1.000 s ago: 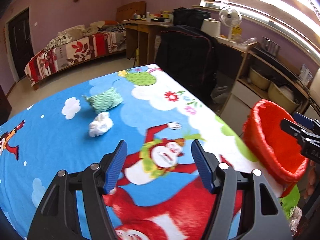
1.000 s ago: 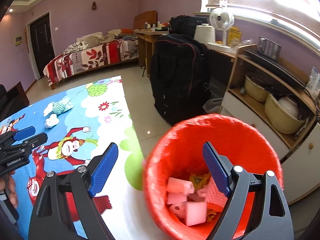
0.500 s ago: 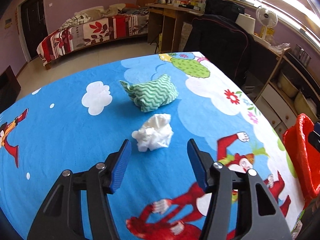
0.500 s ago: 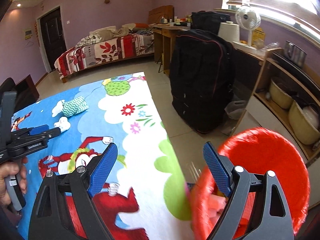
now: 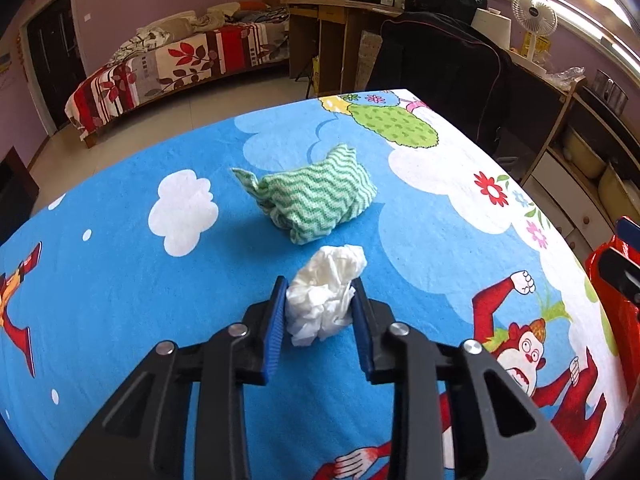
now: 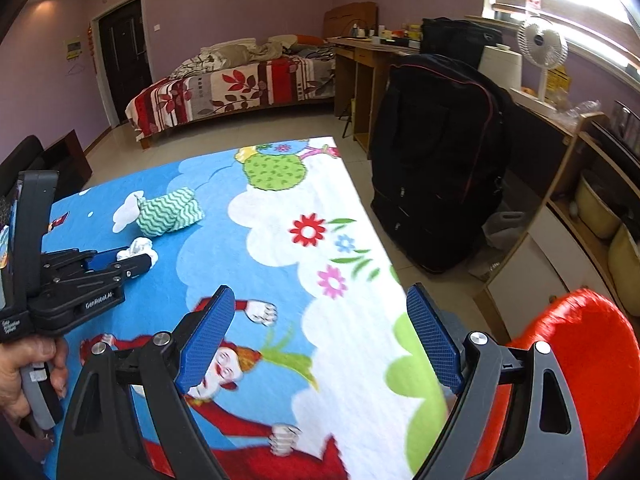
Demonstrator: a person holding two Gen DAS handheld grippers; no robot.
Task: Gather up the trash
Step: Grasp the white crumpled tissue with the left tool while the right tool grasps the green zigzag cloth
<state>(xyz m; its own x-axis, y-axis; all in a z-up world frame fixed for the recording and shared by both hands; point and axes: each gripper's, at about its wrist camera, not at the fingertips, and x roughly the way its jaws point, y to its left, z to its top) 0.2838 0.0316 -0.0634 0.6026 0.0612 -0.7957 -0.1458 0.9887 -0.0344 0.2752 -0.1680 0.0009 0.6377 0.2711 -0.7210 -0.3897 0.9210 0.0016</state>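
My left gripper (image 5: 320,294) is shut on a crumpled white tissue (image 5: 326,290) lying on the cartoon tablecloth (image 5: 120,280). It also shows in the right wrist view (image 6: 134,258), with the tissue (image 6: 138,246) at its tips. A green zigzag cloth (image 5: 316,198) lies just beyond the tissue, also in the right wrist view (image 6: 170,216). My right gripper (image 6: 320,312) is open and empty above the table's right edge. The red bin (image 6: 580,380) sits low at the right, partly behind my right finger; its edge shows in the left wrist view (image 5: 616,300).
A black suitcase (image 6: 436,168) stands on the floor right of the table. Wooden shelving with pots (image 6: 592,208) runs along the right wall. A desk (image 5: 344,20) and a bed (image 5: 180,64) are at the far side.
My left gripper has moved forward to the white tissue and closed on it. My right gripper has swung left from over the red bin toward the table.
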